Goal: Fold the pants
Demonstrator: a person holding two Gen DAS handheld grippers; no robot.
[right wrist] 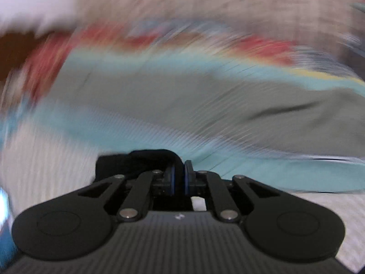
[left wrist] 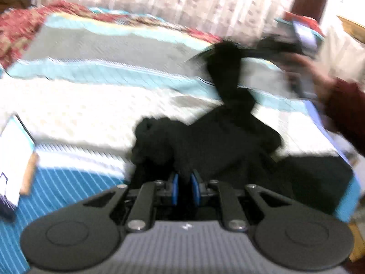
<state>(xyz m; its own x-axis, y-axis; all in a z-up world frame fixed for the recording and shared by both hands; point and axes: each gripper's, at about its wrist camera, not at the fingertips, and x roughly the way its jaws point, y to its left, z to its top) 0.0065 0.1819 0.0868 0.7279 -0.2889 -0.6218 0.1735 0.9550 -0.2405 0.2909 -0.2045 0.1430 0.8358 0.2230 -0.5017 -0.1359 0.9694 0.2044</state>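
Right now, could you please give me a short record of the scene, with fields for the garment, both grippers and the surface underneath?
garment: black pants, bunched and twisted, one end lifted
left gripper: shut on the pants' near end
right gripper: shut on black fabric; in the left view it holds the lifted end
surface: striped bedspread, teal, grey and white bands
person: hand in a dark red sleeve, at right
image quality: both views motion-blurred

Right-wrist view motion-smeared; bedspread [right wrist: 205, 105] stripes streaked (pants [right wrist: 136, 159] mostly hidden behind fingers).
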